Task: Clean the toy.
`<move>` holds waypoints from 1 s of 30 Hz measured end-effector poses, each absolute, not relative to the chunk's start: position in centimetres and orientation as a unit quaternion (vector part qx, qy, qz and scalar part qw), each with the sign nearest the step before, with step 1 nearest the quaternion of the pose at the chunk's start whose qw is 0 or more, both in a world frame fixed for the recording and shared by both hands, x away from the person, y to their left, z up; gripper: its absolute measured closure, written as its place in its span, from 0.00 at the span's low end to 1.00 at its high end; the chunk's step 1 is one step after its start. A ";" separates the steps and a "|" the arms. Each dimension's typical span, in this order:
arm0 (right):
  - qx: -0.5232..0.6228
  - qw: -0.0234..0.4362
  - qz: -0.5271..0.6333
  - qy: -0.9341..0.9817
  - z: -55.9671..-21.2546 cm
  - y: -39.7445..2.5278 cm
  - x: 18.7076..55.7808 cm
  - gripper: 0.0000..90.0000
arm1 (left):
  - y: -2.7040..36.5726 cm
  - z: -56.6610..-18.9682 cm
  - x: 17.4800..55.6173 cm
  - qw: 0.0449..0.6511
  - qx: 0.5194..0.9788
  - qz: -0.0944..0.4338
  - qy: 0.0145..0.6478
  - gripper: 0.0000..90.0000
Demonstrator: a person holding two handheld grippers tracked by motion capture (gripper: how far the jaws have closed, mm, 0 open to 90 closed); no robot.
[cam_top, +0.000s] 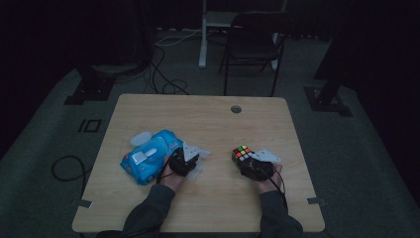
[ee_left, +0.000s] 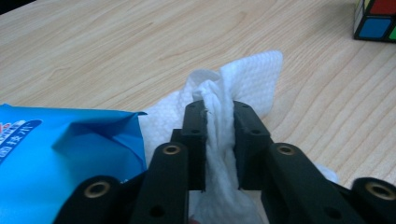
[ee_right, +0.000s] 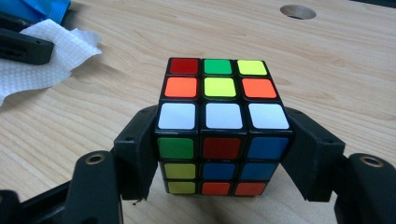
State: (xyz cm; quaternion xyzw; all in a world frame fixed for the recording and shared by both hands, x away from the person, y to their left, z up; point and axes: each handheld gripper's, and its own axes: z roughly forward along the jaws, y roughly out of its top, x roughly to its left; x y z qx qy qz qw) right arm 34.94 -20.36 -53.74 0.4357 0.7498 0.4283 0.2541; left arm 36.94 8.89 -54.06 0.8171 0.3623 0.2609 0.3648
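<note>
A blue pack of wet wipes [cam_top: 148, 156] lies on the left half of the wooden table [cam_top: 208, 121]. My left gripper [cam_top: 190, 154] is just right of the pack, shut on a white wipe [ee_left: 219, 121] that bunches up between its jaws and spreads over the wood beyond them. The pack's blue corner [ee_left: 56, 158] sits at the lower left of the left gripper view. My right gripper [cam_top: 246, 159] is shut on a scrambled Rubik's cube [ee_right: 222, 126] that rests on the table, one jaw against each side face. The cube [cam_top: 242, 153] sits right of centre.
A round cable hole [cam_top: 236, 109] is in the table near its far edge. A dark chair [cam_top: 252, 44] and a white post [cam_top: 203, 34] stand on the floor beyond the table. Cables [cam_top: 163, 74] lie on the floor at the back left.
</note>
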 end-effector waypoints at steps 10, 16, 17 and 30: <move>0.430 0.249 0.431 0.753 -53.9 -20.4 34.9 0.30 | 9.2 -53.9 37.0 0.382 0.813 0.236 0.370 0.60; 0.435 0.255 0.435 0.746 -53.5 -20.2 34.8 0.16 | 9.4 -53.7 36.9 0.399 0.807 0.229 0.370 0.51; 0.433 0.254 0.439 0.745 -53.4 -20.3 34.8 0.16 | 9.4 -53.6 36.8 0.401 0.807 0.229 0.369 0.50; 0.424 0.275 0.476 0.720 -51.5 -21.8 33.8 0.20 | 10.0 -52.0 36.2 0.430 0.794 0.229 0.362 0.47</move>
